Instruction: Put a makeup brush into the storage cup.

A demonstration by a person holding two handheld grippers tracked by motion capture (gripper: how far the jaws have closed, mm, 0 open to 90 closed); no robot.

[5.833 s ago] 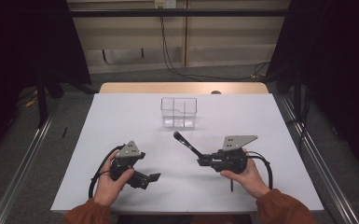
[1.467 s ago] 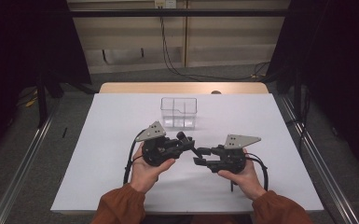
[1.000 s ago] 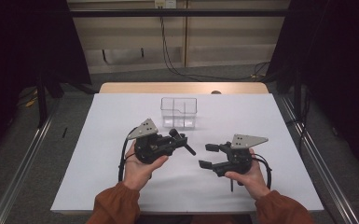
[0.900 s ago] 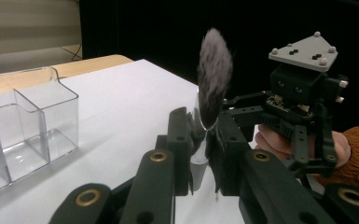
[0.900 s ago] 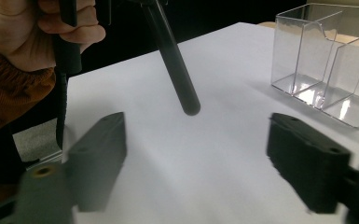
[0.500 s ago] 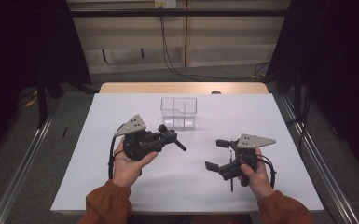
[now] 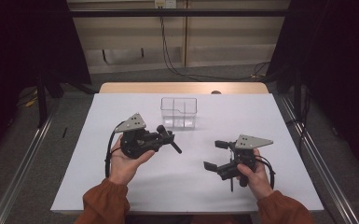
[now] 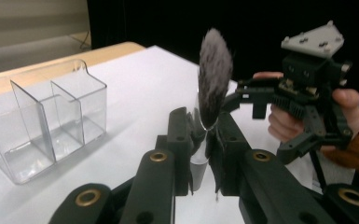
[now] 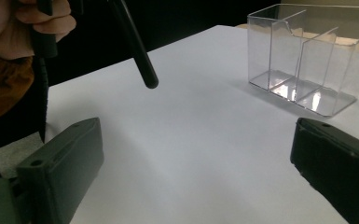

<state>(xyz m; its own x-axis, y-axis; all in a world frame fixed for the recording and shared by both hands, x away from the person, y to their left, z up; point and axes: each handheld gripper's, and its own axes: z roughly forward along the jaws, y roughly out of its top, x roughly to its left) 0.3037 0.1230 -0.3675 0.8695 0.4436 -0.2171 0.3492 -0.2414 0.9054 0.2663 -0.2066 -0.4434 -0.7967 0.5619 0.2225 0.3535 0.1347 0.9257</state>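
A makeup brush (image 8: 213,79) with grey bristles stands upright between the jaws of my left gripper (image 8: 204,135), which is shut on its ferrule. From above, the left gripper (image 7: 161,136) is held over the table's left middle, and the black brush handle (image 7: 173,145) sticks out to the right and down. That handle (image 9: 135,42) also hangs at the top left of the right gripper view. My right gripper (image 7: 216,155) hovers at the right, open, nothing between its jaws (image 9: 198,154). A clear three-compartment container (image 7: 179,112) stands behind both grippers, empty.
The white table top (image 7: 121,186) has bare surface all around the container (image 8: 42,121). Its wooden far edge (image 7: 182,87) lies just behind. Metal rails (image 7: 23,163) run along both sides on the floor, and cables (image 7: 177,65) hang at the back.
The brush has passed from the right gripper to the left. The two grippers met in the middle, then drew apart; the left carried the brush leftward and the right backed off open.
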